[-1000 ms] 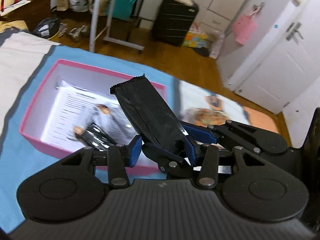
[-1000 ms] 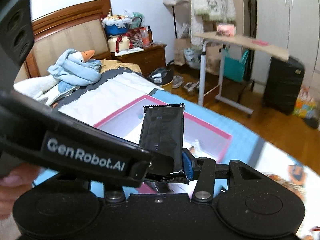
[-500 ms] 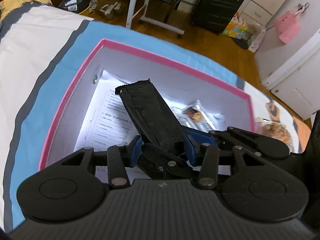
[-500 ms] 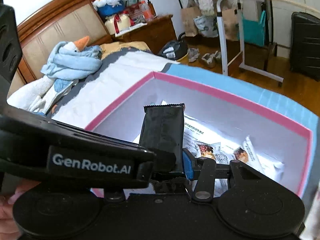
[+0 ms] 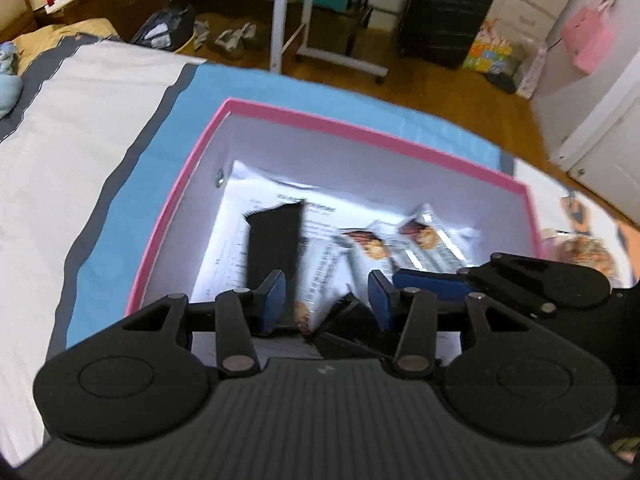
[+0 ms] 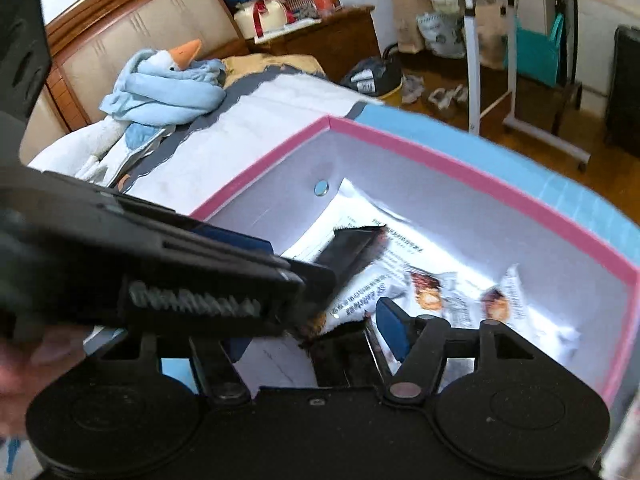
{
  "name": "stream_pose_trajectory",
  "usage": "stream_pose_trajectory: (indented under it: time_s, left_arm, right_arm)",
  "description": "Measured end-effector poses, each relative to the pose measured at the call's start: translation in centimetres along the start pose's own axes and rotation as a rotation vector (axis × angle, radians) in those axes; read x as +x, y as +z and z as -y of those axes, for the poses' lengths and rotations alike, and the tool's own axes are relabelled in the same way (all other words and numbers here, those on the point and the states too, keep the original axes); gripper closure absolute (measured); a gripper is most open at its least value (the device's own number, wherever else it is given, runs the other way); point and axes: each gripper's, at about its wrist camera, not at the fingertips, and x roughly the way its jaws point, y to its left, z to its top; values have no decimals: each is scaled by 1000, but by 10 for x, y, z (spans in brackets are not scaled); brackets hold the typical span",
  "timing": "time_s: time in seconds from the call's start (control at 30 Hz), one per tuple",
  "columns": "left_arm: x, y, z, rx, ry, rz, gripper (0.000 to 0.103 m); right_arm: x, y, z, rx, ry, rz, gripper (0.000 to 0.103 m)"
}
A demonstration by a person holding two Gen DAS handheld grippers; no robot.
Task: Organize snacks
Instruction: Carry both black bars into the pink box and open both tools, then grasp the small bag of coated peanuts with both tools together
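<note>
Both grippers have sunk into the pink box [image 5: 376, 130] — right fingers [image 6: 390, 322] just opened, black snack packet [image 5: 276, 248] loose, long axis pointing away.

This is a lived-in bedroom in a home. A bed [image 6: 280, 120] with a padded wooden headboard [image 6: 132, 28] carries a stuffed goose toy [image 6: 168, 76] wrapped in blue cloth, and a cluttered wooden nightstand [image 6: 332, 36] stands beside it. On the wood floor [image 5: 440, 88] sit shoes [image 5: 232, 38], a black suitcase [image 5: 444, 8], a rolling side table [image 6: 520, 40] and white wardrobe doors [image 5: 600, 100].
</note>
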Motion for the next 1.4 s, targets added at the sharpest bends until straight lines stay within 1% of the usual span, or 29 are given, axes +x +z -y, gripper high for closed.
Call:
stream_pose_trajectory:
  time_s: [0.1, 0.2, 0.33, 0.5, 0.57, 0.67, 0.73, 0.8, 0.83, 0.9, 0.97, 1.0, 1.07, 1.1, 1.17, 1.23, 1.33, 1.37, 1.4]
  left_arm:
    - [-23, -6, 12, 52, -11, 28, 57]
    - [-44, -12, 22, 85, -26, 39, 56]
    - [-71, -21, 37, 135, -27, 60, 55]
    - [-105, -37, 54, 199, -51, 87, 51]
    - [-118, -45, 59, 215, -70, 99, 49]
    - [-133, -58, 69, 251, -73, 106, 48]
    - [-140, -66, 78, 278, -78, 107, 45]
    - [-144, -74, 89, 308, -84, 106, 39]
    - [-145, -78, 95, 323, -87, 106, 38]
    - [-145, -87, 107, 352, -97, 102, 36]
    - [-143, -94, 120, 375, -113, 93, 34]
    - [-142, -99, 127, 393, -122, 86, 27]
    - [-139, -108, 142, 435, -149, 83, 22]
    - [-137, -113, 149, 465, -180, 76, 22]
    - [-129, -120, 163, 493, -237, 25, 22]
    - [-120, -124, 177, 504, -245, 8, 22]
    - [-105, -131, 198, 536, -236, 2, 22]
    - [-100, -132, 205, 536, -247, -3, 20]
    - [-93, -133, 211, 528, -272, -6, 14]
  right_arm:
    - [-34, -8, -1, -22, -6, 31, 33]
    - [-69, -19, -2, -37, -35, 78, 31]
    - [-111, -37, 1, -45, -73, 127, 30]
    - [-158, -60, 1, -75, -158, 174, 30]
    - [-176, -68, 1, -76, -174, 189, 30]
    - [-201, -83, 2, -84, -212, 200, 28]
    - [-217, -95, 1, -90, -243, 206, 26]
    - [-230, -108, 2, -90, -262, 208, 23]
    - [-236, -114, 2, -86, -269, 205, 22]
    - [-246, -128, 4, -78, -283, 192, 16]
    - [-256, -141, 5, -79, -317, 189, 14]
    - [-260, -148, 5, -82, -341, 189, 12]
    - [-267, -160, 6, -84, -379, 187, 11]
    - [-270, -166, 8, -83, -386, 186, 10]
    - [-275, -178, 16, -75, -372, 190, 9]
    - [-277, -186, 28, -45, -396, 183, 9]
    - [-281, -203, 43, -15, -426, 194, 9]
    - [-284, -209, 49, -5, -430, 206, 9]
    - [-285, -215, 53, 1, -433, 219, 8]
